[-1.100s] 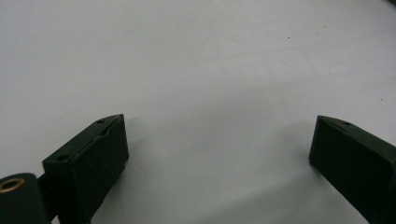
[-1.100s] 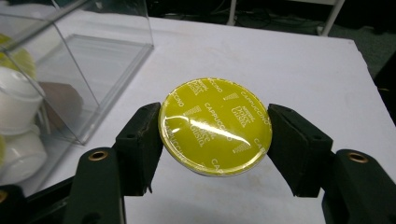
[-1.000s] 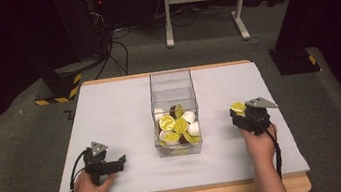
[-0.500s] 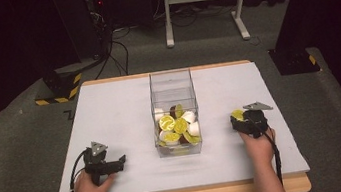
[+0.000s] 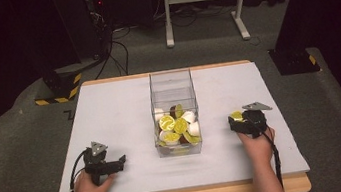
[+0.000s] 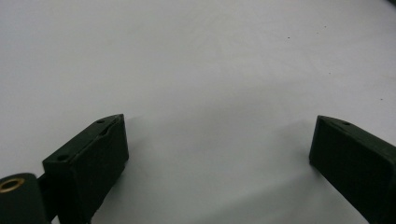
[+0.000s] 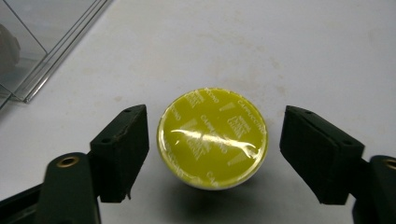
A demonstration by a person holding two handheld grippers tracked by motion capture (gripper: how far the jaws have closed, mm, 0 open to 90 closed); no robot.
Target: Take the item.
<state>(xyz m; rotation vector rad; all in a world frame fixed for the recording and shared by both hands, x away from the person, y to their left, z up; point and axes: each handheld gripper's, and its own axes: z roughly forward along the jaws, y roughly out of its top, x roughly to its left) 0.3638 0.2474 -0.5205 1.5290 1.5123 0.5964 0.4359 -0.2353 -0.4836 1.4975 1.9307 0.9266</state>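
Surface: white table (image 5: 110,114) on a dim floor, with black stands and cables behind it at 12 o'clock.
Bin: clear box (image 5: 171,88) at the table's centre, its near half piled with yellow-lidded, white and brown capsules (image 5: 176,125).
Loose capsule: one yellow-lidded capsule (image 7: 212,136) sits lid-up on the table at 3 o'clock from the bin, well apart from its wall.
Right gripper (image 5: 241,122): I have it low over that capsule, jaws spread, the pod between them. My right gripper view shows the left jaw almost against the rim and the right jaw with a clear gap; nothing is gripped.
Left gripper (image 5: 112,165): parked at 8 o'clock from the bin, jaws wide apart over bare table, carrying nothing.
Step in hand: my guess is either a fresh release or a pick; I cannot tell which.
Doing it well: if picking, I would shift slightly toward the far jaw so both pads meet the rim together, then close gently below the foil lip. If releasing, I would lift straight up so the near jaw does not drag the pod.
Risk: an off-centre squeeze could skid the capsule sideways.
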